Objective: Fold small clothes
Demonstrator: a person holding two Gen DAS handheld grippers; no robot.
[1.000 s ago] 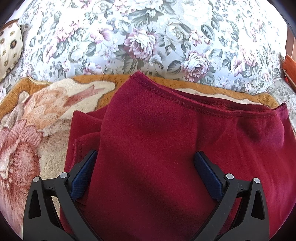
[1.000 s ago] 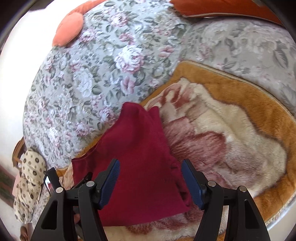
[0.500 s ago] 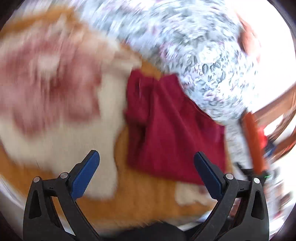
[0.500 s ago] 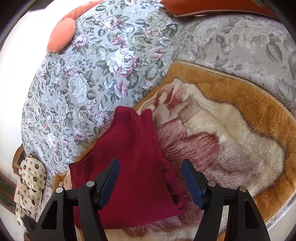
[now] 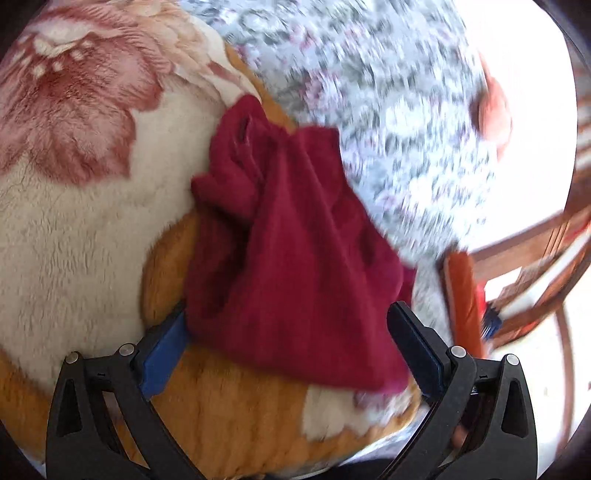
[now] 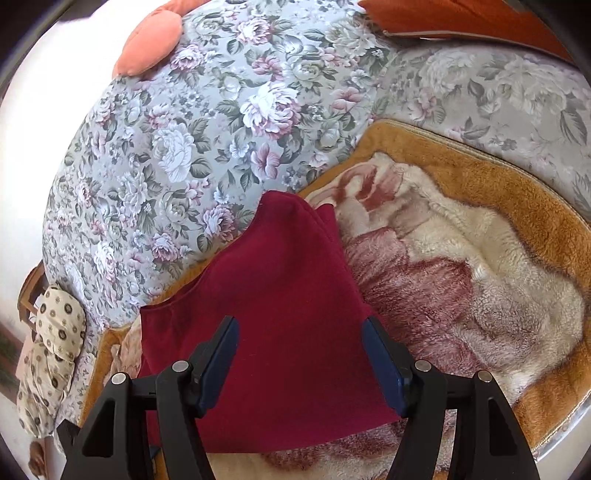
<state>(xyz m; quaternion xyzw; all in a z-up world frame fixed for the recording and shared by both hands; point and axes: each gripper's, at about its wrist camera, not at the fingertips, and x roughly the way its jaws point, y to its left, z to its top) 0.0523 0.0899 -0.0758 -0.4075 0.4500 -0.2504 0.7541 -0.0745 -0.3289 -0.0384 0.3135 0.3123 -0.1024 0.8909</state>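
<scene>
Right gripper hovers with fingers spread, gripping nothing, over the maroon garment, lower centre of frame, folded flat on the plush blanket. Left gripper, fingers apart, empty too. Far edge looks bunched, perhaps; tidying remains.

One red garment is seen, lying folded on one fleece blanket. One floral sofa back is counted behind the garment, with one coral cushion on top of it and one orange cushion farther along. One dotted cream cushion is counted beside the garment's far end. Two grippers are counted, the left and the right, each with two jaws spread wide over the garment.
</scene>
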